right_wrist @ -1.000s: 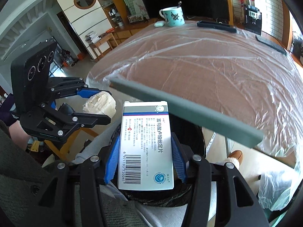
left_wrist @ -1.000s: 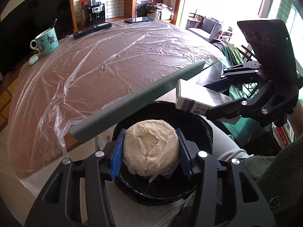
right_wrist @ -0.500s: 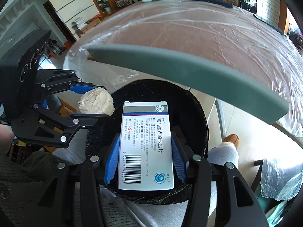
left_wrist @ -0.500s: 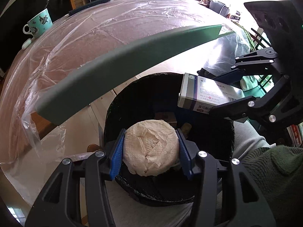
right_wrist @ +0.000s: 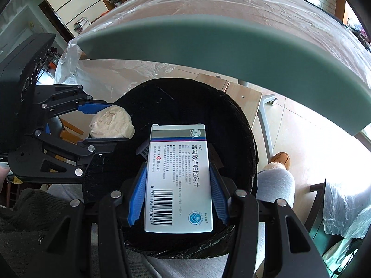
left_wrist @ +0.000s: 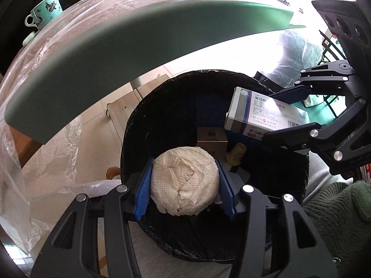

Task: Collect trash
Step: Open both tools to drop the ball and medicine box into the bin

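While clamped in the left gripper [left_wrist: 184, 186] jaws, crumpled white paper wad [left_wrist: 184, 180] directly above black-lined round bin [left_wrist: 162, 106], white medicine carton [right_wrist: 178, 180] pinched in right gripper [right_wrist: 177, 194] jaws, long axis forward, likewise over the opening.

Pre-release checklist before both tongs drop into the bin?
1. Left tongs grip the tissue wad: ok.
2. Right tongs grip the medicine box: ok.
3. Wad over the bin opening: ok.
4. Box over the opening: ok in the right view.
5. Room in the bin: ok, only a few items at the bottom.
6. Tongs apart from each other: ok.
7. Liner seated all round the rim: cannot tell.
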Tool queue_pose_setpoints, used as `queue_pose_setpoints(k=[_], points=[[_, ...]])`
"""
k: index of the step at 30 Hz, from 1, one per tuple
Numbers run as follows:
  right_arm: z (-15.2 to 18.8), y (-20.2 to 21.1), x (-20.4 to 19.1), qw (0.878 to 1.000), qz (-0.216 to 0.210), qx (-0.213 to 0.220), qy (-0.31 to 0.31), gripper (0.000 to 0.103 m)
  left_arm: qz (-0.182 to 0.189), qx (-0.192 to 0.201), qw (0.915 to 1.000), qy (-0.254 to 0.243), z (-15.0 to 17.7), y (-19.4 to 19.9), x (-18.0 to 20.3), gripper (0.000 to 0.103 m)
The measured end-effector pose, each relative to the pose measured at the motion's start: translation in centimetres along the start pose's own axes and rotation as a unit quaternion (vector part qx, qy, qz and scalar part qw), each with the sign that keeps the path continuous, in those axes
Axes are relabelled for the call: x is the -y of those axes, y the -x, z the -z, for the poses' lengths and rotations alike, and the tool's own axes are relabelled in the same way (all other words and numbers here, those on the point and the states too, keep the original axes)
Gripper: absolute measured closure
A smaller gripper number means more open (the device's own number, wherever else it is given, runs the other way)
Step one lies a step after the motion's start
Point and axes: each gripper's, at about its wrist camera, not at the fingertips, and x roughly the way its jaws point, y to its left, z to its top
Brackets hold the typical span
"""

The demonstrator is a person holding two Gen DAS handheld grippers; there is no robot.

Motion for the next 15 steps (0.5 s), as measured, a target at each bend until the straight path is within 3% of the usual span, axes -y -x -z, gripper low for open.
queue_pose_setpoints(k=[2, 4, 5, 6, 10, 13, 15], points=[[0.1, -0.3, 0.0, 1.0, 0.003, -0.006, 0.003, 0.053, 0.01, 0.006, 0.9999, -0.005, -0.2, -0.2, 0.2, 0.051], [0.3, -0.4, -0.1, 1.0, -0.002, -0.005, 0.007, 0.049, 0.035, 0.024, 0.9991, -0.005, -0.1, -0.1, -0.1, 0.036], [0.3, -0.3, 0.0, 1.0, -0.005, -0.003, 0.004, 0.035, 0.037, 0.03, 0.9988, 0.001, -0.1, 0.1, -0.3, 0.024], [0.4, 0.1, 0.1, 1.0, -0.01, 0.004, -0.004, 0.028, 0.04, 0.035, 0.9986, 0.007, 0.0, 0.3, -0.5, 0.023], [0.3, 2.6, 0.5, 1.0, -0.009, 0.025, -0.012, 0.028, 0.039, 0.047, 0.998, 0.015, -0.1, 2.3, -1.1, 0.023], [-0.8, 7.3, -0.2, 0.997, -0.006, 0.08, 0.003, 0.027, 0.035, 0.091, 0.9953, 0.002, -1.1, 6.5, -1.4, 0.023], [-2.0, 10.4, -0.1, 0.992, 0.009, 0.126, 0.011, 0.012, 0.018, 0.135, 0.9907, -0.004, -2.5, 10.0, -1.9, 0.019]])
